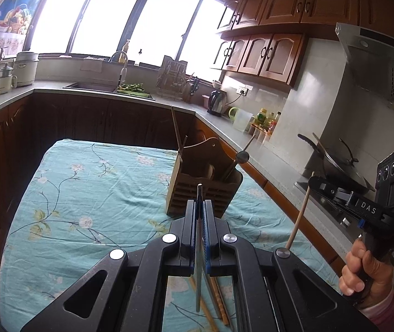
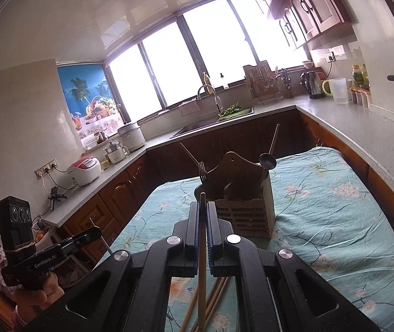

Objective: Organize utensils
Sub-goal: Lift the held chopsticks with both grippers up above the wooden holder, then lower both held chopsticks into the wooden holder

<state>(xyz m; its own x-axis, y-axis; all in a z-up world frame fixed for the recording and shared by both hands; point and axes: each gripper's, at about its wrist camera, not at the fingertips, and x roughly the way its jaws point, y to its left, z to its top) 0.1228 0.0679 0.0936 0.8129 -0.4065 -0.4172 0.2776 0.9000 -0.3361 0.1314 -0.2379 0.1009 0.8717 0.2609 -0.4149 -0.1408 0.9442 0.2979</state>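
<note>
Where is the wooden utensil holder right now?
The wooden utensil holder stands upright on the floral tablecloth, just ahead of both grippers' fingertips, toward the table's counter-side edge in the left wrist view; it already holds chopsticks and a spoon.

Black tongs [image 1: 200,210] with blue pads, silver screws; pink striped sleeve [image 1: 385,308].

kettle [image 1: 217,101] beside plastic jug [image 1: 241,119] — wok [image 1: 343,171] on stove, rice cooker [image 2: 84,170] opposite
</note>
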